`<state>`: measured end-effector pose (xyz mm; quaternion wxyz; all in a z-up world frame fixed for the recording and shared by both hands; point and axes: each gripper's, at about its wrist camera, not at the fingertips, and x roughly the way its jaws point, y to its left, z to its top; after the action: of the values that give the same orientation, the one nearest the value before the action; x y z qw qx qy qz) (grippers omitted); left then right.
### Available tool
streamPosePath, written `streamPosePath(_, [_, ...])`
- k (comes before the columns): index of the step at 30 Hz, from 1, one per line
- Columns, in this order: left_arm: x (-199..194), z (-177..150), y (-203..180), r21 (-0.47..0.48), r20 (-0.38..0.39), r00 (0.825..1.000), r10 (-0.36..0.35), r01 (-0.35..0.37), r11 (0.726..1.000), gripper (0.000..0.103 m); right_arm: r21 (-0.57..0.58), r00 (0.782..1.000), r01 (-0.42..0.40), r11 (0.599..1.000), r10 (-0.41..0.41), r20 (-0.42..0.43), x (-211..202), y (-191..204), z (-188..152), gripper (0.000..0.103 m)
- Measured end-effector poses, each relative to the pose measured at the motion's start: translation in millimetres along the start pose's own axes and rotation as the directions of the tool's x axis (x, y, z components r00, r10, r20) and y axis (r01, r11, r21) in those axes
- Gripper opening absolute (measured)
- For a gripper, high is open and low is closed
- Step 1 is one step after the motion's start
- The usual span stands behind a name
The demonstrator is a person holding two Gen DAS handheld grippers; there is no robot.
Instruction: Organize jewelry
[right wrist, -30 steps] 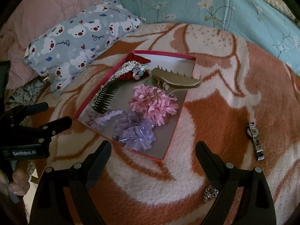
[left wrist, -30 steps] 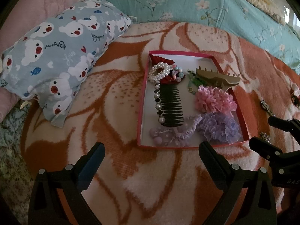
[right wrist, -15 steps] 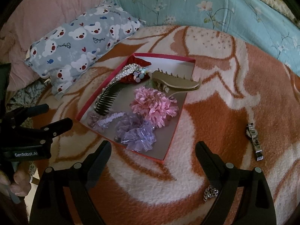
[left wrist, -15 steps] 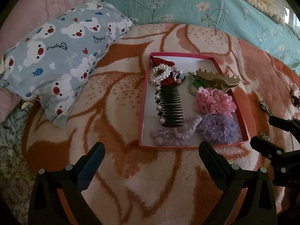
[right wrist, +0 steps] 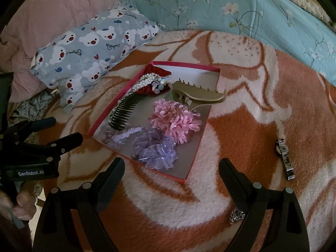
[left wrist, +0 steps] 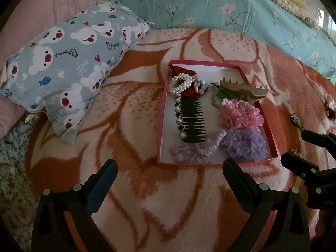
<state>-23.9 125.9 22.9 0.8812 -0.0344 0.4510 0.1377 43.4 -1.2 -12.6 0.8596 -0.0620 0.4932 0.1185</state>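
Note:
A red-rimmed shallow box (left wrist: 160, 126) (right wrist: 195, 157) lies on the blanket and holds a black comb (left wrist: 192, 121), a pearl band (left wrist: 180, 84), a tan claw clip (left wrist: 245, 89), a pink scrunchie (left wrist: 239, 112) (right wrist: 175, 119) and a purple scrunchie (left wrist: 245, 145) (right wrist: 154, 149). A metal watch (right wrist: 284, 157) and a small chain (right wrist: 236, 215) lie on the blanket right of the box. My left gripper (left wrist: 168, 168) is open and empty just before the box. My right gripper (right wrist: 171, 168) is open and empty over the box's near corner.
A bear-print pillow (left wrist: 69, 56) lies left of the box, and a teal floral quilt (left wrist: 210, 6) runs behind it. A small flower ornament (left wrist: 329, 107) lies at the far right. The orange and white blanket (left wrist: 136, 189) spreads all around.
Both grippers have pulled back slightly from the box, which sits a little farther off in both views. Both stay open and empty.

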Motion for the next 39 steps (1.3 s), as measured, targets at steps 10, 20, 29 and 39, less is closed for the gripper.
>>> streamPosePath(10, [-1.1, -0.6, 0.4, 0.000, 0.001, 1.000, -0.001, 0.001, 1.000, 0.101, 0.006, 1.000, -0.010, 1.000, 0.010, 0.008, -5.8, 4.9, 1.6, 0.092])
streamPosePath(20, [-7.0, -2.8, 2.2, -0.002, 0.007, 1.000, -0.001, 0.001, 1.000, 0.101, 0.013, 1.000, -0.020, 1.000, 0.020, 0.012, -6.5, 5.0, 0.8, 0.092])
streamPosePath(29, [-8.5, -3.5, 3.5, -0.002, 0.008, 1.000, 0.001, -0.001, 1.000, 0.101, 0.008, 1.000, -0.018, 1.000, 0.018, 0.012, -6.5, 8.2, -0.9, 0.092])
streamPosePath(39, [-9.8, -4.4, 6.9, -0.008, 0.006, 1.000, 0.000, 0.000, 1.000, 0.101, 0.007, 1.000, -0.016, 1.000, 0.016, 0.013, -6.2, 8.8, -1.4, 0.092])
